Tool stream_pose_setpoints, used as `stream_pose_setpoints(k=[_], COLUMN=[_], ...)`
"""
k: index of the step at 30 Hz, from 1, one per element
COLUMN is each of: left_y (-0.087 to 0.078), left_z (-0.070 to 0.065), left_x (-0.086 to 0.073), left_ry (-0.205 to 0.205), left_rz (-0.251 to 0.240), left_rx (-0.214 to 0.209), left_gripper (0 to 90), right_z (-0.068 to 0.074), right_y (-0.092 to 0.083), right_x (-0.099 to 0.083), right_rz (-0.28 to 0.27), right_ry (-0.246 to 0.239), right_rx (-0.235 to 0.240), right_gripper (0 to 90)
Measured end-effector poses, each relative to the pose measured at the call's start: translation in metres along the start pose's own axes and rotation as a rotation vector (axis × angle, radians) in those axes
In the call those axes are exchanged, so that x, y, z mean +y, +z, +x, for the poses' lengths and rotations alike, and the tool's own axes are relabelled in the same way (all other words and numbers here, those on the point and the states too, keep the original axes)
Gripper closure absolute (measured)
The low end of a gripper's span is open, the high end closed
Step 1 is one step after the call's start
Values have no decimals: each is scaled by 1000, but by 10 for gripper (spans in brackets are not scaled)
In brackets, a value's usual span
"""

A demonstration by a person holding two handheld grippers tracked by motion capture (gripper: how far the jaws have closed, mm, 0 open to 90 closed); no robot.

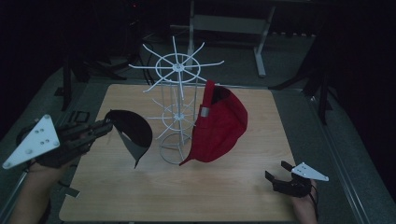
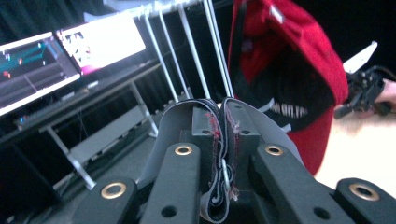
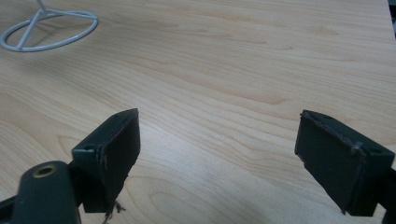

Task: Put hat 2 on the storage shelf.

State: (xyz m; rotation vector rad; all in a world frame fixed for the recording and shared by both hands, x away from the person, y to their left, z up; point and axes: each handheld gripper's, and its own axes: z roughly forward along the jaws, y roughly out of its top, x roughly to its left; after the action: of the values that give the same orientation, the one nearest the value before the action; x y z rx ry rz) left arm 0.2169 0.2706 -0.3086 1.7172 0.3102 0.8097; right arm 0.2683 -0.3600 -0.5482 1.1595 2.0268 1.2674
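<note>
Clenched on the black cap point(image 1: 130, 132) at 9 o'clock of the white rack point(image 1: 178, 100), the left gripper point(image 1: 103, 127) risks knocking the red cap point(image 1: 219, 122) off its hook at 3 o'clock, while the right gripper point(image 1: 279, 172) rests released.

Table point(image 1: 187, 196): pale wood grain, smooth, matt. Rack point(image 1: 177, 93): thin white coated wire. Red cap point(image 1: 222, 123): soft matt cloth. Black cap point(image 1: 133, 128): matt cloth, grey lining.
</note>
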Motion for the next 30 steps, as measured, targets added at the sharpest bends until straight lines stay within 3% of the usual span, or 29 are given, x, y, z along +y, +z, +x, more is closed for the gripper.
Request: stream_pose_setpoints(k=[5, 12, 20, 25, 30], left_y=[7, 13, 28, 47, 62], left_z=[9, 7, 13, 19, 18], left_x=[30, 63, 75, 79, 84], left_ry=[22, 68, 95, 72, 45], left_rz=[-21, -42, -49, -5, -22], left_rx=[-11, -31, -76, -66, -90], left_gripper=[845, 845, 845, 844, 844], right_z=[0, 3, 4, 4, 4], right_y=[0, 0, 0, -1, 0], right_x=[1, 2, 2, 2, 2], right_rz=[2, 12, 19, 17, 22], right_ry=[-10, -19, -22, -25, -25], right_rx=[-8, -4, 6, 7, 9], right_gripper=[141, 141, 141, 140, 141])
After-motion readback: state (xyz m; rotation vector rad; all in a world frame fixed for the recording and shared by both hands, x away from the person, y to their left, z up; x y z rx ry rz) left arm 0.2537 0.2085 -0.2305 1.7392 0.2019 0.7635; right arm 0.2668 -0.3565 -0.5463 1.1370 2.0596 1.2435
